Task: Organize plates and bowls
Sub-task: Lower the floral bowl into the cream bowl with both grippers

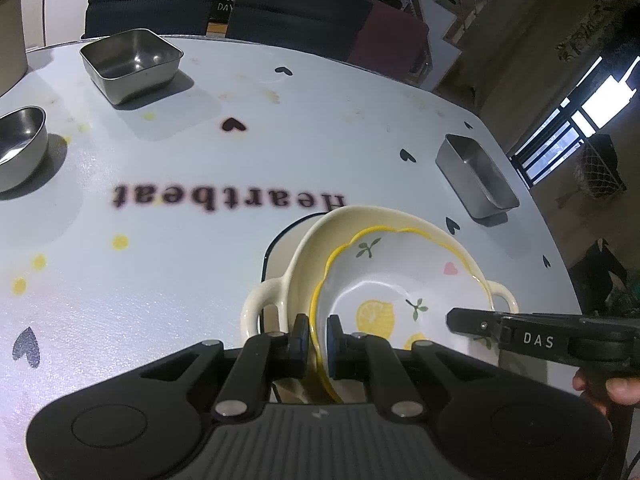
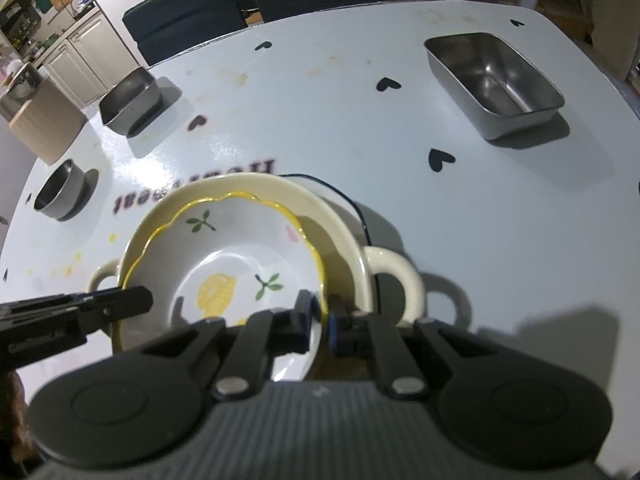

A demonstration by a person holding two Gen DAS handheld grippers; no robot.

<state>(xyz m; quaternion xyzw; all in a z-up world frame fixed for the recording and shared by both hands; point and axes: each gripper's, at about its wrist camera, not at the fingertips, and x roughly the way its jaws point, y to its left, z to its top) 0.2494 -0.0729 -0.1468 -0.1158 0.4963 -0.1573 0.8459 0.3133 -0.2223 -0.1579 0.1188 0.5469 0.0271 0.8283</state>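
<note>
Both hand-held grippers, left [image 1: 318, 334] and right [image 2: 320, 312], pinched the lemon-print bowl's [image 2: 240, 264] rim above the two-handled cream bowl [image 2: 344, 236]; uneven release risked chipping

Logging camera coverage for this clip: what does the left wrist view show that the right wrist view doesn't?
Only the left wrist view: a window and the whole word "Heartbeat". Only the right wrist view: kitchen cabinets and a wooden bin. Both: the lemon bowl nested in the cream handled bowl, each gripper's jaws around its rim, plus three steel containers.

Open table [image 1: 168, 280] left; rectangular tin [image 1: 476, 178] blocks right.
</note>
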